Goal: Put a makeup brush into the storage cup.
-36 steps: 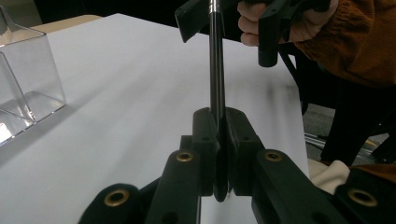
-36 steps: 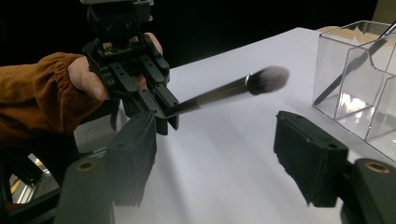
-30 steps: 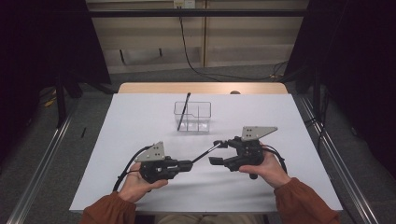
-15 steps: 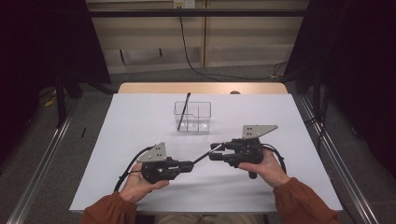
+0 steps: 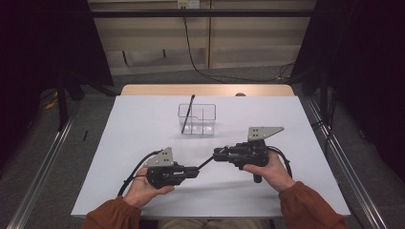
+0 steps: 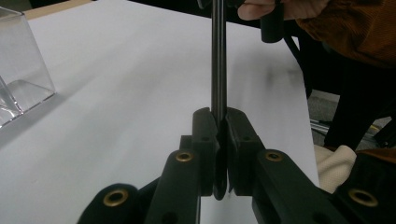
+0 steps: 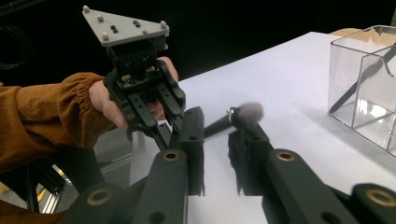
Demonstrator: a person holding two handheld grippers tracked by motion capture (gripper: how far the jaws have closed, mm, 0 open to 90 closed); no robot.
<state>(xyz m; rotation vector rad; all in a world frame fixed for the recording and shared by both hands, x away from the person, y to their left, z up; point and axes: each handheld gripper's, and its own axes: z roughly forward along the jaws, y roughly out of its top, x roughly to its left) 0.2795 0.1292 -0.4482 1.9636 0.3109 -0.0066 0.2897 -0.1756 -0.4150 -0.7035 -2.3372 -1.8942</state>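
Now left claw (image 6: 219, 135) clamps brush (image 6: 218, 60), right claw (image 7: 215, 149) closing

No text, label, brand, number or sign can be read anywhere in these pictures. The grey three-cornered plate (image 7: 125, 27) on the left tongs (image 7: 161, 135), seen from the right gripper view, carries just screws and small dark slots, no lettering. The black links of both tongs bear brass rivets and nothing written. The clear box (image 5: 197, 119) beyond the tongs and the white table (image 5: 143, 124) under them are unmarked. A pale wall plate (image 5: 187, 4) far behind the tongs may bear a marking, but it is too small to tell.
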